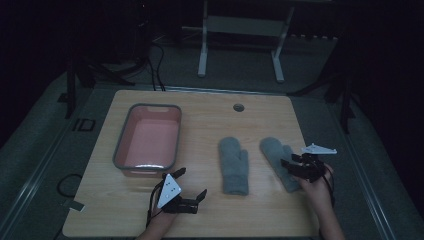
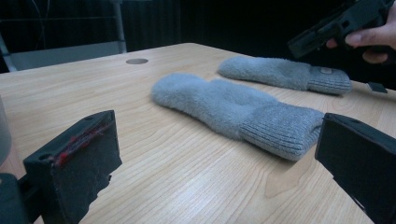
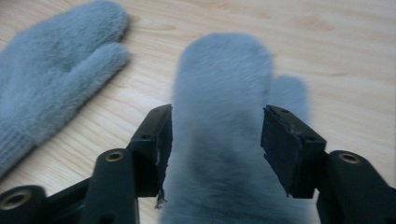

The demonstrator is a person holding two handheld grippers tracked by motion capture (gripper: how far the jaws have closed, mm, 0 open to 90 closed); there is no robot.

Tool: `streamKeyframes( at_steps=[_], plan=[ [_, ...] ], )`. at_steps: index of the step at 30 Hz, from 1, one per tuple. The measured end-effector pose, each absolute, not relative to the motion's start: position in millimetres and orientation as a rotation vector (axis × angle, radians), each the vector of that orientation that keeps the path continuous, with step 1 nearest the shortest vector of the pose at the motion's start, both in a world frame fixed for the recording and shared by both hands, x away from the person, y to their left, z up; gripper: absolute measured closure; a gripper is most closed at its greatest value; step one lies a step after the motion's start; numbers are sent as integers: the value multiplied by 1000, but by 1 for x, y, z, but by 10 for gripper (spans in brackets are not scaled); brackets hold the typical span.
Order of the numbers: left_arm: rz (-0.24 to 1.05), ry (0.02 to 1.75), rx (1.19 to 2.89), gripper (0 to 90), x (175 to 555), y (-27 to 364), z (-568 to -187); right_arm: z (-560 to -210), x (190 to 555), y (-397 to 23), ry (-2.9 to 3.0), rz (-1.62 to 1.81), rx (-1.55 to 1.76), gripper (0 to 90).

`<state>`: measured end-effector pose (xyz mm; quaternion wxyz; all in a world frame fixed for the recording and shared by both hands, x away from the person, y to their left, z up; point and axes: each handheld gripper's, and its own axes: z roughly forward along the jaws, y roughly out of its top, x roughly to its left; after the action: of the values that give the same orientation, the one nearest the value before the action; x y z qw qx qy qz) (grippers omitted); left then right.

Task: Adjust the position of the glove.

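High view overlooks table [image 1: 260,210]; both tool views share mittens [image 2: 233,109] closely

A pink tub [image 1: 150,137] with a grey rim sits at the left of the wooden bench [image 1: 260,107]; a white stand [image 1: 240,30] rises behind, top centre.

- Two grey mittens: left mitten [image 1: 234,166], right mitten [image 1: 279,159].
- One tub [image 1: 148,139], seemingly pink inside in the dim light.
- Two grippers: left gripper [image 1: 192,189], right gripper [image 1: 290,162].
- One table [image 1: 210,120].

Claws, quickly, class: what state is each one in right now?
Left claw: open, empty, resting near the tub.
Right claw: open over the right mitten, not gripping it.
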<state>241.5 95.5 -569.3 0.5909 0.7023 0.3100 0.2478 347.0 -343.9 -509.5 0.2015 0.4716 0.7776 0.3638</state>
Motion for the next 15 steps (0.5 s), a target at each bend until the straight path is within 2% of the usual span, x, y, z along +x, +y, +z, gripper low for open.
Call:
streamKeyframes(
  at_steps=[6, 15],
  plan=[
    [575, 722, 1633, 2, 242, 96, -569, -503, 355, -354, 2224, 999, 1210, 384],
    [575, 723, 1633, 2, 242, 96, -569, -529, 366, -351, 2282, 954, 1221, 391]
  ],
)
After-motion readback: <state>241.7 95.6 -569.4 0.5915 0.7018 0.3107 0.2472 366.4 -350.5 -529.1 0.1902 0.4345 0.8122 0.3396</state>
